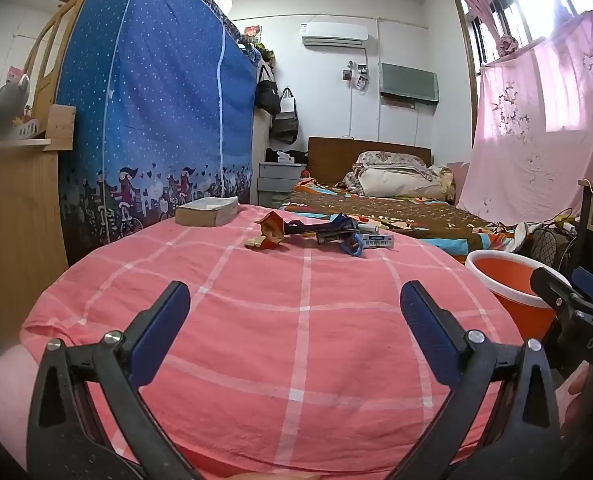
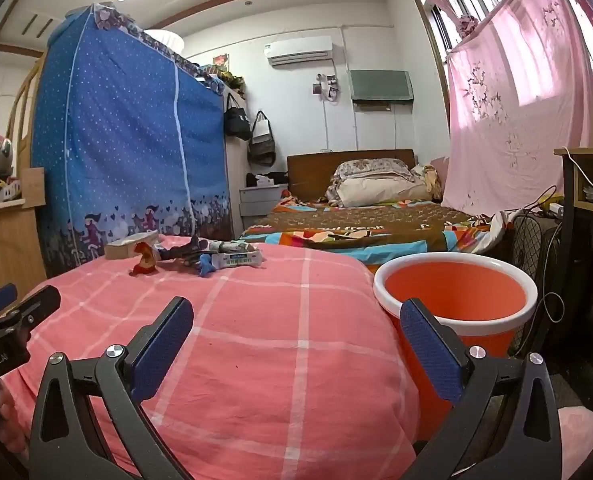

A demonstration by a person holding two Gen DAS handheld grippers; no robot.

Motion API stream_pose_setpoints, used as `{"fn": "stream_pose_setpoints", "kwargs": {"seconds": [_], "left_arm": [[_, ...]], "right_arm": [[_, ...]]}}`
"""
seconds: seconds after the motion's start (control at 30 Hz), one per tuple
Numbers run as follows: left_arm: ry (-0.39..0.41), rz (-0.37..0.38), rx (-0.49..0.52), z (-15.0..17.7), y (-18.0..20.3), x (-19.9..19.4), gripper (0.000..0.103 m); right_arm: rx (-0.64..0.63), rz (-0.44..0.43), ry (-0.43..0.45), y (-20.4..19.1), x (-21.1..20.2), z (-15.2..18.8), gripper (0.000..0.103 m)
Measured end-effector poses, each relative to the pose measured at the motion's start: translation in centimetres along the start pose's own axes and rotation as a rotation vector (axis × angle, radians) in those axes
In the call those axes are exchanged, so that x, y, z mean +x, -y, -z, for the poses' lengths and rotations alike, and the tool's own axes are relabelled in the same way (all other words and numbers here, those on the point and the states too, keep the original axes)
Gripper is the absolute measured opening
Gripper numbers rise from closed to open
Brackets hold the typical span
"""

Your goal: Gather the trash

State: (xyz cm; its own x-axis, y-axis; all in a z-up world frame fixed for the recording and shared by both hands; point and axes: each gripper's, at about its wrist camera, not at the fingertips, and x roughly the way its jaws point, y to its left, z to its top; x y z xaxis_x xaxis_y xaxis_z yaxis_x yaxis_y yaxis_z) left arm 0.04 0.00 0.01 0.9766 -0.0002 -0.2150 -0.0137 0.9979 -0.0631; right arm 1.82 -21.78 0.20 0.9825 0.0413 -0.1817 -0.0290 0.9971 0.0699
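Hovering low over the pink checked bedspread (image 1: pixel 256 320): left gripper (image 1: pixel 295 300) and right gripper (image 2: pixel 296 316), both spread wide, nothing held. Crumpled wrappers (image 1: pixel 316 234) lie in a cluster at the far end of the bedspread, near a tissue box (image 1: pixel 206 211). Orange bucket (image 2: pixel 454 300) stands just beside the bedspread's right edge.
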Motion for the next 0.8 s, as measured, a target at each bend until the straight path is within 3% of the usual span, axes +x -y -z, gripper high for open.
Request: {"fn": "stream_pose_setpoints", "kwargs": {"seconds": [0.8], "left_arm": [[0.007, 0.002, 0.007, 0.01, -0.34, 0.11, 0.103]], "right_arm": [[0.004, -0.001, 0.002, 0.0, 0.0, 0.03, 0.103]]}}
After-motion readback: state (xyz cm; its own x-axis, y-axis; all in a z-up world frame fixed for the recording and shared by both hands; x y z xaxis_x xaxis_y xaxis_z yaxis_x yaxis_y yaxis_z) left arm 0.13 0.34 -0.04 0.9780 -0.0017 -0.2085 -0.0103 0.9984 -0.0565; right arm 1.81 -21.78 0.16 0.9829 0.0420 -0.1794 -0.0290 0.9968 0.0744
